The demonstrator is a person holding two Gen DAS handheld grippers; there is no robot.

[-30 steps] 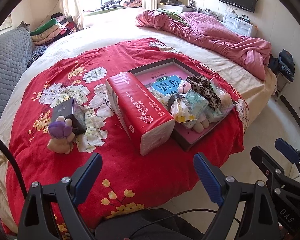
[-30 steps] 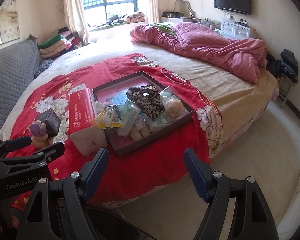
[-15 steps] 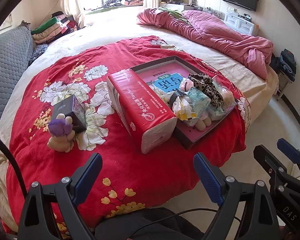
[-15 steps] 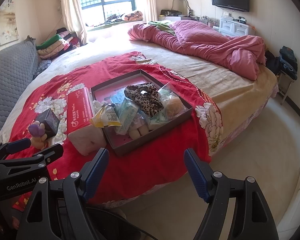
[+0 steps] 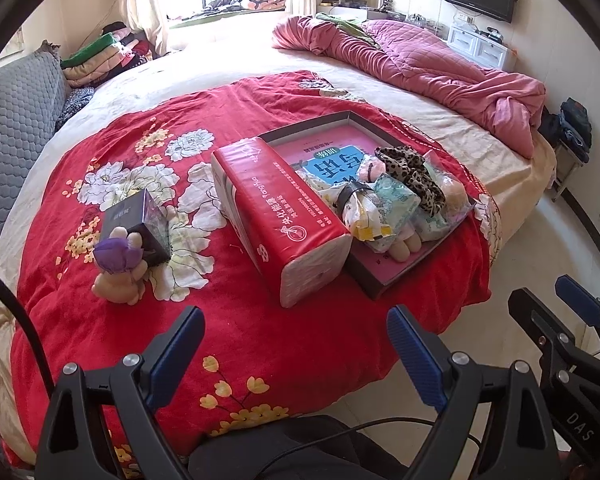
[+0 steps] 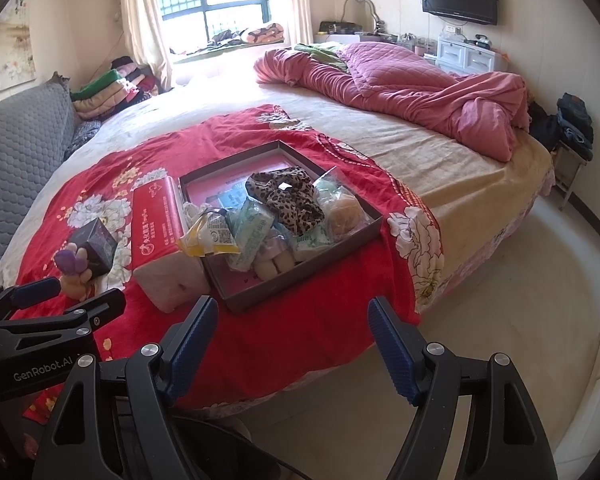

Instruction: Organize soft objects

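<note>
1. Bed: fills the view ahead of both grippers; a crumpled pink quilt lies far ahead to the right, well apart from the work area, probably pushed aside to leave room.
2. Red floral blanket: spread over the near part of the bed, directly ahead of and below both grippers; looks laid out as the sorting surface.
3. Dark shallow box: ahead of the right gripper, ahead-right of the left one; it sits on the blanket as the collecting spot, I judge.
4. Red tissue pack: straight ahead of the left gripper, touching the box's left wall, resting on the blanket, not inside.
5. Soft items in the box: leopard-print cloth, teal tissue packet, bagged round item, yellow-trimmed bag, a doll's feet poking out at the near side. Piled together, so mostly sorted already.
6. Small dark box: ahead-left of the left gripper, outside the dark shallow box.
7. Plush toy with purple top: just in front of the small dark box, touching it; likely the remaining soft object to move.
8. Left gripper: released, jaws wide, nothing between them, short of the items.
9. Right gripper: released, jaws apart, empty, hovering near the bed edge before the dark shallow box.
</note>
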